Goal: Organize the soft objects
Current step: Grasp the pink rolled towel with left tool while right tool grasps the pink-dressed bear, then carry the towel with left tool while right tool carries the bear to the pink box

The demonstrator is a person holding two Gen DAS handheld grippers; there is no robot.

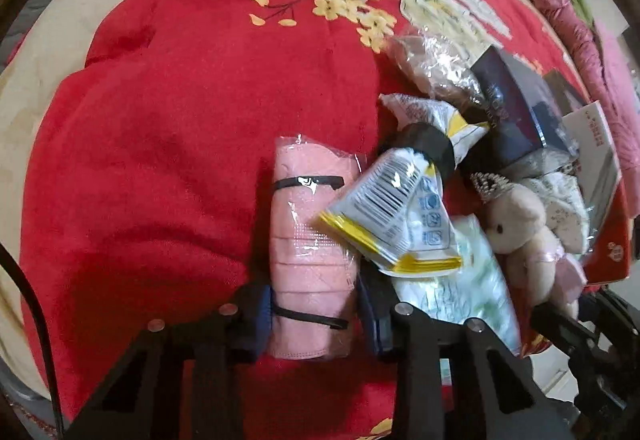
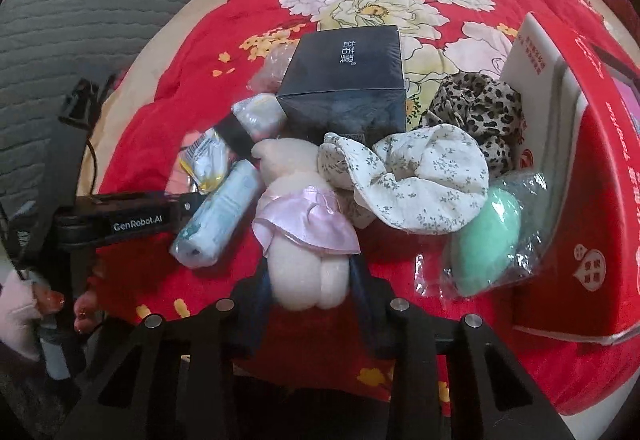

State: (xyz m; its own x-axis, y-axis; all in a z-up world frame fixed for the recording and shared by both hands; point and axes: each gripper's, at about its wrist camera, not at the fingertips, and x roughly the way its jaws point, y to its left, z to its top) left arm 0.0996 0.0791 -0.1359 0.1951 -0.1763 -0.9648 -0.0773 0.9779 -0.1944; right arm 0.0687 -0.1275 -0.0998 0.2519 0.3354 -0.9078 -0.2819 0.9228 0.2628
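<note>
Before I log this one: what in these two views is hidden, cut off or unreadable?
- Plush doll: face unseen in the right wrist view, only its back shows; the right gripper covers its lower sides.
- Pink packet: near end hidden behind the left gripper, left wrist view.
- Black box: contents sealed; print too small to read.
- Red box: cut off by the right edge, right wrist view.

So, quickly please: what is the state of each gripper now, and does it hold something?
Left gripper: closed on the pink folded cloth in clear plastic wrap.
Right gripper: closed on the cream plush bunny in a pink satin skirt.
</note>
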